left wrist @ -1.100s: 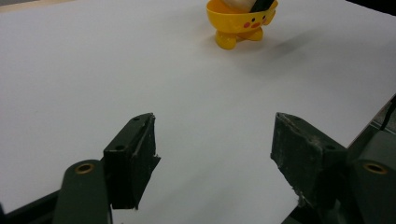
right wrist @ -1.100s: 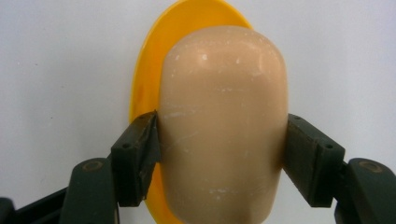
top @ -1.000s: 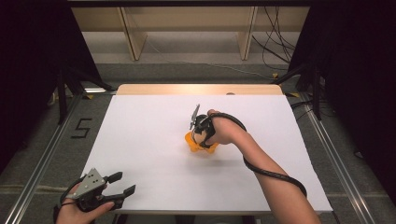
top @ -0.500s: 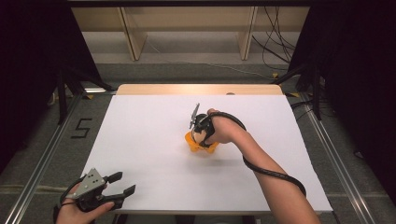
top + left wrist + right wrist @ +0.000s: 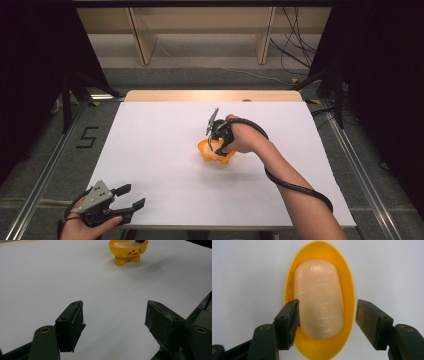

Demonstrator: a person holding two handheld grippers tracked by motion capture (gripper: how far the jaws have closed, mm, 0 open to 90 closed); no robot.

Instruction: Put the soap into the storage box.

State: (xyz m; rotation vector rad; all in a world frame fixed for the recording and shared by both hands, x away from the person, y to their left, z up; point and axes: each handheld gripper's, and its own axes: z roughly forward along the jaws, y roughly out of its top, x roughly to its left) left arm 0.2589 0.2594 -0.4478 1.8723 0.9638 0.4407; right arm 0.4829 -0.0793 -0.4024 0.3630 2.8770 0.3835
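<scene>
Right gripper (image 5: 325,315) open, jaws straddling the soap bar (image 5: 319,300) lying in the yellow duck soap dish (image 5: 350,282) directly beneath. Looks like pre-grasp: next, lower and close across the bar's width. Left gripper (image 5: 113,320) open, idle, well clear

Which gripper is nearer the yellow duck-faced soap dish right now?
Right. The right gripper hangs open directly above the yellow duck-faced soap dish; the left gripper sits open at the table's near-left edge.

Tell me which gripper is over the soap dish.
The right gripper, jaws open either side of the pink soap bar in the yellow dish. The left gripper sits open at the table's near left corner, far from it.
</scene>
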